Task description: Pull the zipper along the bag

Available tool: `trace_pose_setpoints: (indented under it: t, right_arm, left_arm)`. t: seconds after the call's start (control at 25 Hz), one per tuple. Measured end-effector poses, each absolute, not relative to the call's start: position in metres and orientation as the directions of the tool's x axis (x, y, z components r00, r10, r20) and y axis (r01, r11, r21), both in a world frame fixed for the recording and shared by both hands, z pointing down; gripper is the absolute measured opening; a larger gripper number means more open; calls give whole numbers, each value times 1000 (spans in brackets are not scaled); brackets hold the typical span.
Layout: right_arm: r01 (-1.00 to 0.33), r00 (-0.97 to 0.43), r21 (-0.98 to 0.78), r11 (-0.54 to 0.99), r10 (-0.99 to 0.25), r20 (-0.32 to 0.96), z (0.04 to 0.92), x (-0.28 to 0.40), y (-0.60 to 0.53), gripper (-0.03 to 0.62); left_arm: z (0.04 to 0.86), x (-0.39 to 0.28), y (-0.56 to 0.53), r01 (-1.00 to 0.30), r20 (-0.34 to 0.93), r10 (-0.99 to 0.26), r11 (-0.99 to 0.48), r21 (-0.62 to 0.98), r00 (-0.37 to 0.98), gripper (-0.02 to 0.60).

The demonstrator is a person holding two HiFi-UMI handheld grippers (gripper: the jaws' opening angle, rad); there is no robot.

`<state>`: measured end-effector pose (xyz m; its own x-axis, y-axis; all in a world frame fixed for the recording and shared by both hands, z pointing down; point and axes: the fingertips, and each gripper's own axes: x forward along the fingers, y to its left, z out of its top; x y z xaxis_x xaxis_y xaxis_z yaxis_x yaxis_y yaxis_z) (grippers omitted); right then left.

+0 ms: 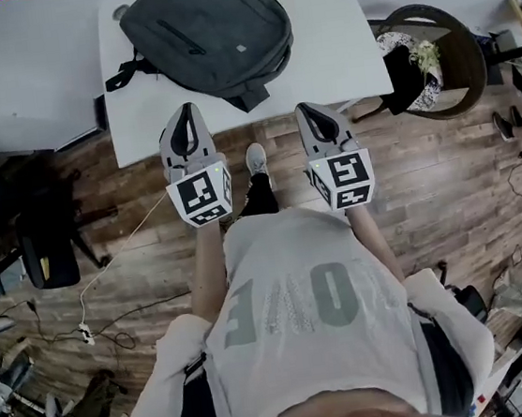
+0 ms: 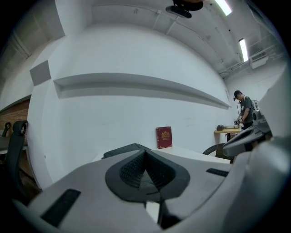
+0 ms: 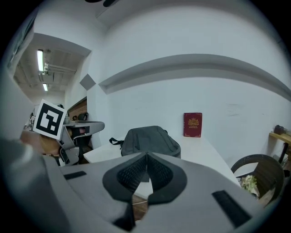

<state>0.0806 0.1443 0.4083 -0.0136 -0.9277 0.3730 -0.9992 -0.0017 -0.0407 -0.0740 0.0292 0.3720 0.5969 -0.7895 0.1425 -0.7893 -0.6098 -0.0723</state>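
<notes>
A dark grey backpack (image 1: pixel 207 35) lies flat on a white table (image 1: pixel 336 52); it also shows in the right gripper view as the backpack (image 3: pixel 150 140) and, partly hidden, in the left gripper view as the backpack (image 2: pixel 122 150). My left gripper (image 1: pixel 188 113) hovers at the table's near edge, shut and empty, short of the bag. My right gripper (image 1: pixel 311 112) hangs beside it to the right, also shut with nothing held. In both gripper views the pads meet with no gap: left gripper (image 2: pixel 145 154), right gripper (image 3: pixel 146 157). The zipper pull is too small to make out.
A red book (image 3: pixel 193 124) leans on the wall at the table's far end. A round wicker chair (image 1: pixel 436 59) stands right of the table, a black office chair (image 1: pixel 48 243) to the left. Cables (image 1: pixel 108 269) trail over the wood floor. A person (image 2: pixel 245 111) stands far off.
</notes>
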Motion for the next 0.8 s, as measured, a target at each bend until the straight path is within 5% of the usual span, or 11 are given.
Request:
trace_pose_setpoints:
  t: [0.8]
  right_arm:
    - [-995, -88, 10, 95, -954, 288, 385, 108, -55, 29]
  left_arm:
    - [376, -58, -122, -848, 125, -845, -529, -46, 520, 25]
